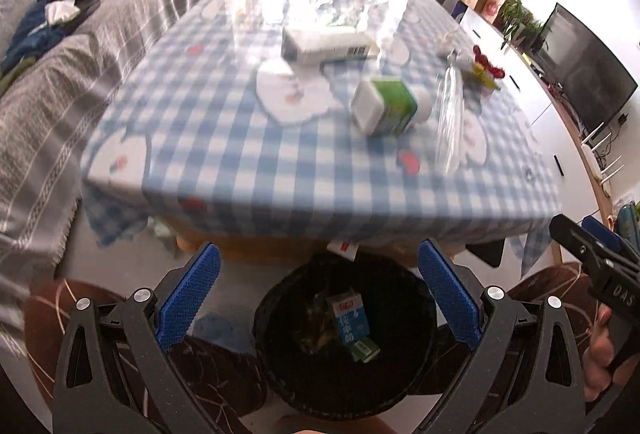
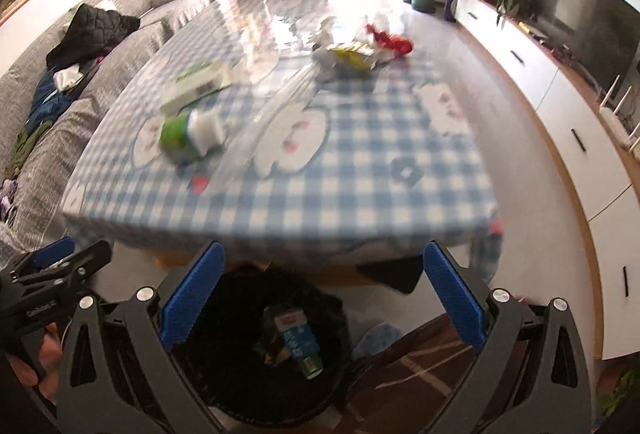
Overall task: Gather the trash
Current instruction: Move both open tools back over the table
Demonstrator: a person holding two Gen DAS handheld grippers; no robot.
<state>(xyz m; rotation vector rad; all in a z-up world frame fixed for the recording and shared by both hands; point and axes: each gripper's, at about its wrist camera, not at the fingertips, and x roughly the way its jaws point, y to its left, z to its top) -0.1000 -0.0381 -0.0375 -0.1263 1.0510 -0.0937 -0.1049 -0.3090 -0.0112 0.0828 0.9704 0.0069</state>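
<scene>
A black-lined trash bin (image 1: 280, 374) stands on the floor under the table's near edge, also in the right wrist view (image 2: 224, 374). Inside lie a blue carton (image 1: 349, 318) (image 2: 294, 338) and a small green carton (image 1: 365, 349) (image 2: 311, 365). My left gripper (image 1: 319, 298) is open and empty above the bin. My right gripper (image 2: 322, 300) is open and empty above the bin too. On the blue checked table (image 1: 240, 154) lie a green-and-white carton (image 1: 386, 106) (image 2: 188, 136), a white box (image 1: 326, 44) (image 2: 196, 82), a clear plastic bottle (image 1: 450, 118) and crumpled yellow and red wrappers (image 2: 368, 50) (image 1: 486, 68).
A grey sofa (image 1: 60, 82) with clothes runs along the left. A white cabinet (image 2: 568, 122) with a TV (image 2: 588, 22) and plants lines the right wall. A brown patterned rug (image 1: 208, 374) lies around the bin. The right gripper shows at the left view's edge (image 1: 592, 254).
</scene>
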